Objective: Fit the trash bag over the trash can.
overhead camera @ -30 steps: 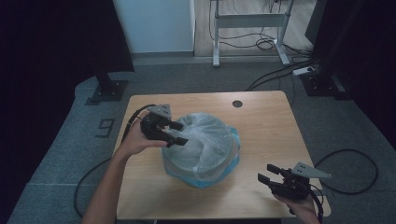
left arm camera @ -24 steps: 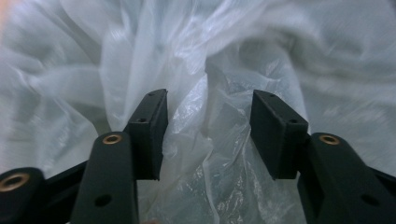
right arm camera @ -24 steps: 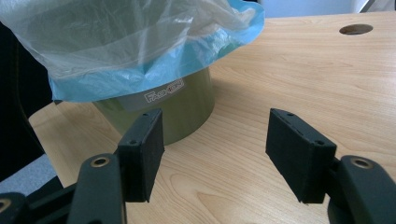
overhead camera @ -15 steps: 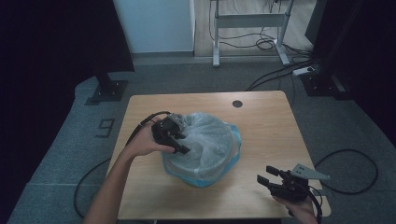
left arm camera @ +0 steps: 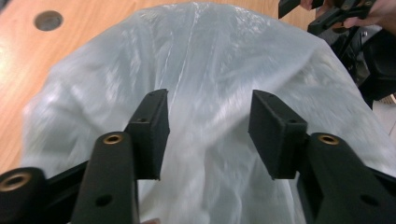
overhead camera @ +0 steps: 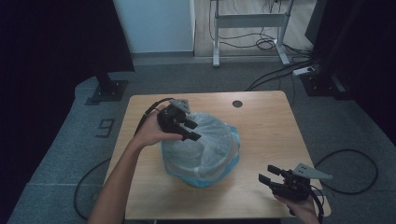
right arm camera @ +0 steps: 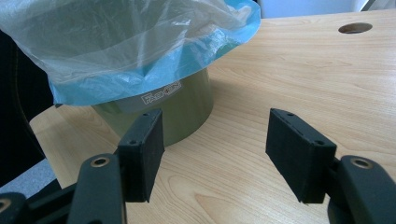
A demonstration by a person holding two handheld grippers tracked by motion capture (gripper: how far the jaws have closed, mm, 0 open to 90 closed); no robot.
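A round olive-green bin stands in the middle of the wooden table, lined with a translucent blue plastic bag whose rim folds over the outside. My left gripper hovers over the bag's upper left edge, pointing across it. Its jaws have just been closing but are open, and the bag lies below the gap of the left gripper, not pinched. My right gripper rests near the table's front right corner, open and empty. The right gripper faces the bin and bag.
A round cable hole sits in the table's far edge, right of centre. Bare wood lies between the bin and the right gripper. Beyond the table are a metal desk frame and cables on the grey floor.
My left gripper has moved right and a little farther away, from the bag's left edge to over the bag, and its jaws have narrowed. The right gripper has stayed put.
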